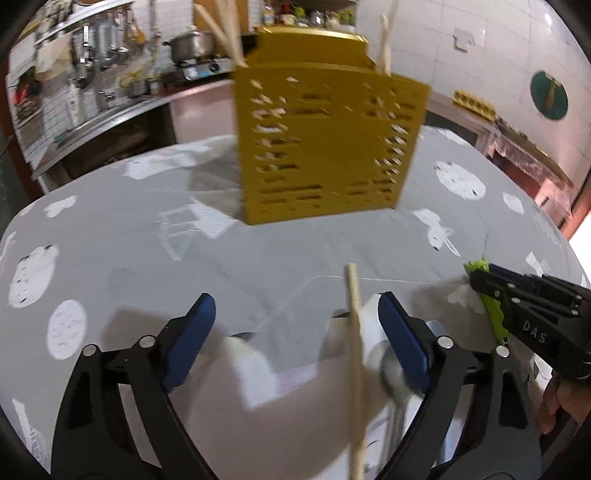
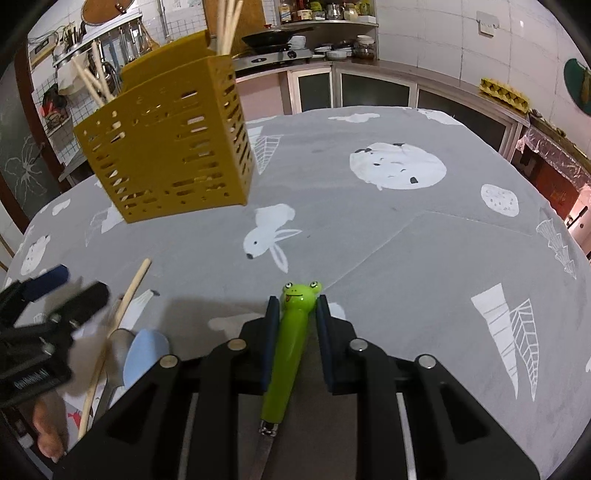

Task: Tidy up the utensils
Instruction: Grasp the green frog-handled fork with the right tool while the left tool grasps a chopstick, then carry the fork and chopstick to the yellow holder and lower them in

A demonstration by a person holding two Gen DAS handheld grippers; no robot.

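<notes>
A yellow slotted utensil holder (image 1: 325, 147) stands on the grey tablecloth with several chopsticks (image 1: 229, 33) in it; it also shows in the right wrist view (image 2: 170, 155). My left gripper (image 1: 295, 325) is open above a wooden chopstick (image 1: 355, 354), a metal spoon (image 1: 393, 373) and a white utensil (image 1: 247, 362) lying on the cloth. My right gripper (image 2: 293, 317) is shut on a green frog-handled utensil (image 2: 291, 343), low over the table, right of the left gripper. The same utensil (image 1: 491, 306) and right gripper (image 1: 480, 280) show in the left wrist view.
The table (image 2: 406, 240) has a grey cloth with white prints. A light blue spoon (image 2: 146, 350) and the chopstick (image 2: 122, 317) lie by the left gripper (image 2: 62, 291). Kitchen counters with a pot (image 1: 192, 44) and stove stand behind.
</notes>
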